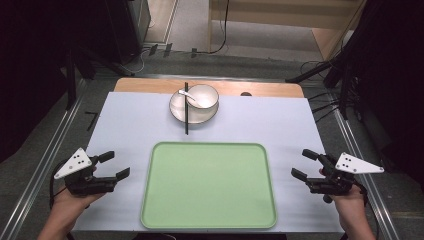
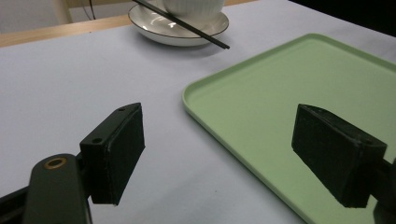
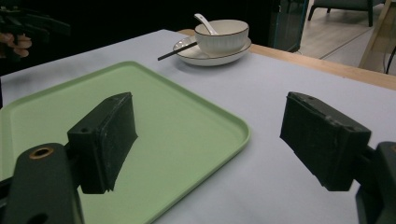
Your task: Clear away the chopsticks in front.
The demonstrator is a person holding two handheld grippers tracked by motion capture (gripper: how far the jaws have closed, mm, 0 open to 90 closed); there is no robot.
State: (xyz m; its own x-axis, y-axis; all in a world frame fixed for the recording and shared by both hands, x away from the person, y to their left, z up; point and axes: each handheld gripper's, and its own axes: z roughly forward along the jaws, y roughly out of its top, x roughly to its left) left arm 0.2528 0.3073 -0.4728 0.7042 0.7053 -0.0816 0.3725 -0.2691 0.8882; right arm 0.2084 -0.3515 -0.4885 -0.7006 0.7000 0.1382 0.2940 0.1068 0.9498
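Left hand-held gripper (image 1: pixel 114 165): jaws wide apart, nothing between, hovering over pale lavender table (image 1: pixel 130 125), just left of light green rounded-rectangle plastic tray (image 1: pixel 209 186). Right hand-held gripper (image 1: pixel 304 164): jaws equally wide, holding nothing, just right of tray. Tray between both, bare. White ceramic bowl (image 1: pixel 203 96) with white spoon (image 1: pixel 190 97) on white round plate (image 1: pixel 194 114), well ahead of both; black chopsticks (image 1: pixel 186 107) across plate rim.
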